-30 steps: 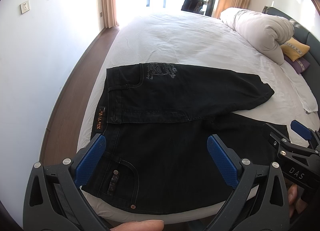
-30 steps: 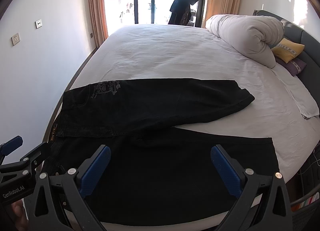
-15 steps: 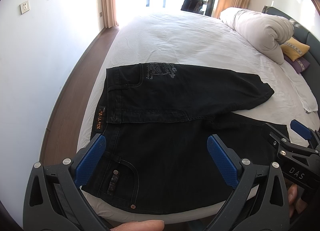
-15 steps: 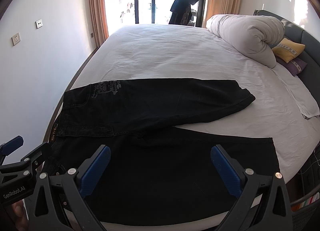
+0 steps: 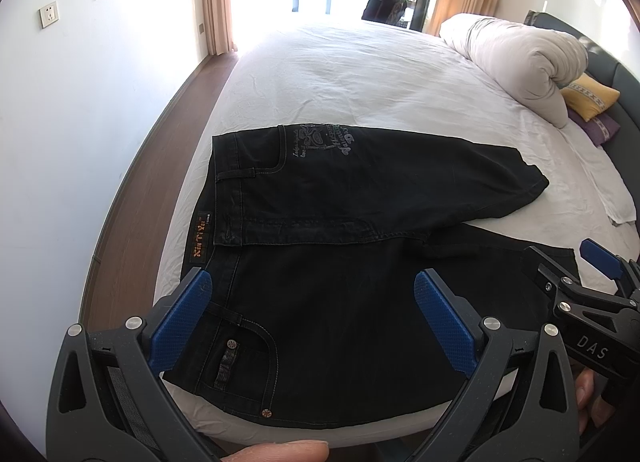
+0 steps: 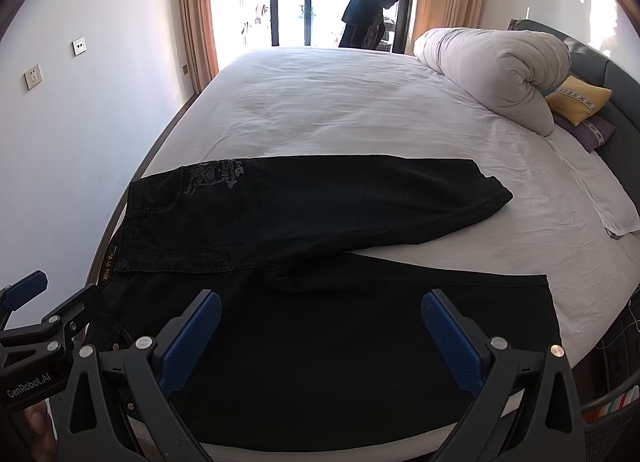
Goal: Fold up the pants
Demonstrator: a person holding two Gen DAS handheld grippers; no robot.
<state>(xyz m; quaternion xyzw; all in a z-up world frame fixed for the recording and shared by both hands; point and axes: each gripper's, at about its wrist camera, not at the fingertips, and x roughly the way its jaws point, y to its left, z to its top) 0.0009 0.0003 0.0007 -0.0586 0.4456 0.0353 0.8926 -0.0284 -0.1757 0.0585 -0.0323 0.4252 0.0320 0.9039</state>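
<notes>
Nothing has moved since the earlier frames: both views match them, the garment lies as it did and neither tool has shifted; this reads as a pause before the first fold.

The black pants lie spread across the near edge of the bed, waistband toward the left edge, legs running toward the right edge; the far leg angles away from the near leg, so the two form a narrow V with white sheet showing between their hems; a printed motif sits on the far hip, a pocket with rivets on the near hip at the near left corner.

The left gripper hovers above the near hip, jaws spread wide, holding nothing; the right gripper hovers above the near leg, also spread wide and empty; each tool shows at the edge of the other's view.

Judging from the layout, the step in hand is the lengthwise fold, leg onto leg, not yet begun. The next move likely calls for the left tool to pinch the waistband at the near left corner and the right tool to pinch the near hem, then carry both over onto the far leg; since the legs diverge, aligning the hems will need care.

A rolled duvet and cushions lie at the far right corner, well apart.
</notes>
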